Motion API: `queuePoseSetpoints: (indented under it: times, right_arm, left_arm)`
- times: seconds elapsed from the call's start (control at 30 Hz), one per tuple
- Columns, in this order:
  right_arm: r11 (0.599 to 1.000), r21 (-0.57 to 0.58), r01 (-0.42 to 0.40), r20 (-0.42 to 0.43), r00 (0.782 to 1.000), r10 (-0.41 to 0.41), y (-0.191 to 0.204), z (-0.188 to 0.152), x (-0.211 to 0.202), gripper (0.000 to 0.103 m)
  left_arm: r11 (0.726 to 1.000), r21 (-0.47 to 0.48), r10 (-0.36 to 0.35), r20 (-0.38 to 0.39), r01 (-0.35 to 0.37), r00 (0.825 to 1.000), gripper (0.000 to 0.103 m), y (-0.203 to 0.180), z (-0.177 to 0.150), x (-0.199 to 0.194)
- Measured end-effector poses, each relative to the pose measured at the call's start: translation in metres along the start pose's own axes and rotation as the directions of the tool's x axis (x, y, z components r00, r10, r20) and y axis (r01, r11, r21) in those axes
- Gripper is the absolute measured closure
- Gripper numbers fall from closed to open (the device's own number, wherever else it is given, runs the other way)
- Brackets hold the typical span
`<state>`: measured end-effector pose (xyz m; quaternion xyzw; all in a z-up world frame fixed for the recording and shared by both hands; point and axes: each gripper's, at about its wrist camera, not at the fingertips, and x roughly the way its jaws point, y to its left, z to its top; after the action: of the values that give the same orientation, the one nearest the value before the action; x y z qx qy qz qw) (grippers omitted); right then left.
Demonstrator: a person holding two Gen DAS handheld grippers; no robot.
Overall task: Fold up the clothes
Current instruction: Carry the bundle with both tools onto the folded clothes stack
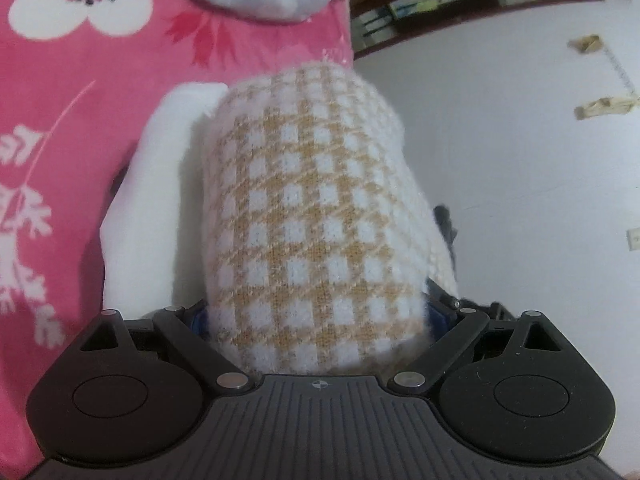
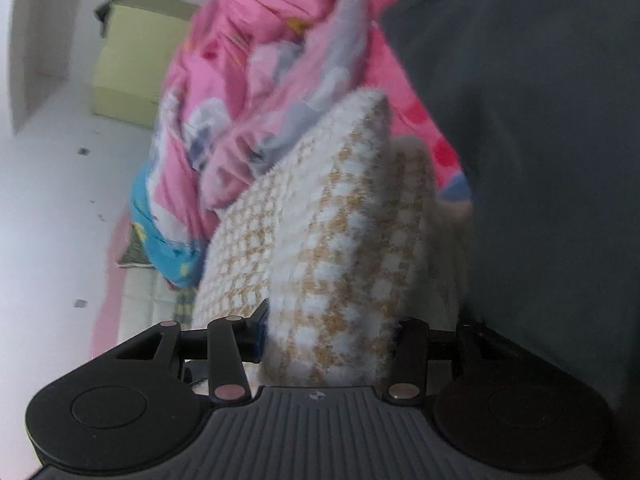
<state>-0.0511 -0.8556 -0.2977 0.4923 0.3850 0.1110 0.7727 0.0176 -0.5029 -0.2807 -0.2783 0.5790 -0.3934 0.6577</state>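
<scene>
A fluffy knit garment, white with a tan check [image 1: 316, 216], fills the middle of the left wrist view. It is bunched between the fingers of my left gripper [image 1: 312, 240] and hides most of them; a white part [image 1: 148, 208] of it bulges out on the left, and a dark fingertip [image 1: 444, 220] shows at its right edge. In the right wrist view the same checked garment [image 2: 340, 248] rises folded from my right gripper [image 2: 332, 300], whose jaws stand close together and are clamped on it. Both fingers there are covered by fabric.
A pink flowered blanket [image 1: 80, 128] lies to the left, with crumpled pink and blue bedding [image 2: 224, 128] behind the garment. A dark grey sleeve or body [image 2: 540, 160] of a person fills the right side. A white wall [image 1: 500, 160] and a pale green box [image 2: 128, 64] lie beyond.
</scene>
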Motion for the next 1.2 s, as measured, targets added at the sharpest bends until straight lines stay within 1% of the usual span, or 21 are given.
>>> queuePoseSetpoints:
  times: [0.07,0.17,0.23,0.3,0.33,0.37,0.47,0.5,0.57,0.6,0.67,0.73,0.77,0.83,0.93,1.0,1.07,1.13,1.2]
  right_arm:
    - [1.0,-0.028,0.014,-0.007,1.0,-0.014,0.005,0.003,-0.002,0.053]
    - [0.998,-0.036,0.047,-0.039,0.998,-0.048,0.007,0.01,-0.005,0.048]
    - [0.994,-0.07,0.085,-0.034,0.996,-0.088,0.016,0.012,-0.015,0.046]
    - [0.986,-0.11,0.125,-0.01,0.992,-0.127,0.026,0.01,-0.029,0.045]
    - [0.981,-0.129,0.146,0.002,0.989,-0.147,0.031,0.008,-0.036,0.044]
    - [0.974,-0.15,0.17,0.02,0.985,-0.168,0.037,0.006,-0.044,0.044]
    - [0.945,-0.218,0.242,0.097,0.969,-0.225,0.057,-0.005,-0.068,0.045]
    - [0.935,-0.243,0.258,0.127,0.964,-0.233,0.065,-0.009,-0.076,0.045]
    - [0.92,-0.27,0.285,0.151,0.956,-0.252,0.076,-0.016,-0.08,0.045]
    - [0.911,-0.284,0.298,0.163,0.952,-0.261,0.081,-0.02,-0.082,0.045]
    - [0.896,-0.306,0.323,0.185,0.943,-0.277,0.092,-0.027,-0.085,0.045]
    - [0.91,-0.269,0.316,0.168,0.946,-0.278,0.083,-0.026,-0.081,0.045]
    - [0.916,-0.25,0.312,0.159,0.947,-0.279,0.079,-0.025,-0.078,0.045]
    - [0.928,-0.213,0.305,0.142,0.95,-0.279,0.07,-0.025,-0.074,0.045]
    - [0.943,-0.155,0.294,0.117,0.953,-0.278,0.057,-0.024,-0.067,0.04]
    - [0.951,-0.116,0.287,0.1,0.956,-0.277,0.048,-0.023,-0.063,0.033]
    - [0.96,-0.082,0.267,0.075,0.962,-0.261,0.04,-0.021,-0.057,0.032]
    - [0.972,-0.057,0.23,0.036,0.973,-0.228,0.034,-0.017,-0.047,0.029]
    - [0.978,-0.043,0.203,-0.001,0.979,-0.203,0.029,-0.015,-0.037,0.03]
  left_arm:
    - [1.0,0.007,0.015,-0.012,-0.015,1.0,0.01,-0.005,0.001,-0.001]
    - [0.999,0.014,0.044,-0.022,-0.043,0.999,0.009,-0.014,0.002,-0.006]
    - [0.998,0.016,0.061,-0.005,-0.061,0.998,0.01,-0.018,0.001,-0.016]
    - [0.997,0.017,0.077,0.019,-0.077,0.997,0.01,-0.021,-0.001,-0.029]
    - [0.996,0.02,0.083,0.042,-0.084,0.996,0.01,-0.023,-0.001,-0.039]
    - [0.996,0.028,0.085,0.082,-0.088,0.993,0.01,-0.026,-0.001,-0.053]
    - [0.993,0.062,0.089,0.203,-0.104,0.975,0.01,-0.04,-0.001,-0.093]
    - [0.99,0.083,0.092,0.226,-0.113,0.97,0.01,-0.047,0.0,-0.101]
    - [0.981,0.147,0.091,0.229,-0.127,0.969,0.01,-0.063,0.006,-0.11]
    - [0.978,0.17,0.083,0.226,-0.124,0.971,0.01,-0.069,0.006,-0.112]
    - [0.979,0.179,0.056,0.2,-0.093,0.978,0.009,-0.07,0.001,-0.111]
    - [0.986,0.144,0.063,0.157,-0.086,0.986,0.009,-0.059,-0.005,-0.102]
    - [0.987,0.124,0.084,0.136,-0.101,0.987,0.009,-0.053,-0.007,-0.097]
    - [0.989,0.094,0.102,0.105,-0.112,0.989,0.009,-0.04,-0.008,-0.088]
    - [0.991,0.051,0.12,0.06,-0.123,0.991,0.008,-0.022,-0.009,-0.077]
    - [0.994,0.028,0.105,0.038,-0.106,0.994,0.007,-0.013,-0.011,-0.074]
    - [0.997,0.001,0.081,0.011,-0.081,0.997,0.005,-0.003,-0.011,-0.065]
    - [0.999,-0.031,0.039,-0.013,-0.04,0.999,0.003,0.006,-0.009,-0.055]
    - [0.998,-0.057,-0.002,-0.03,0.0,1.0,0.003,0.01,-0.006,-0.047]
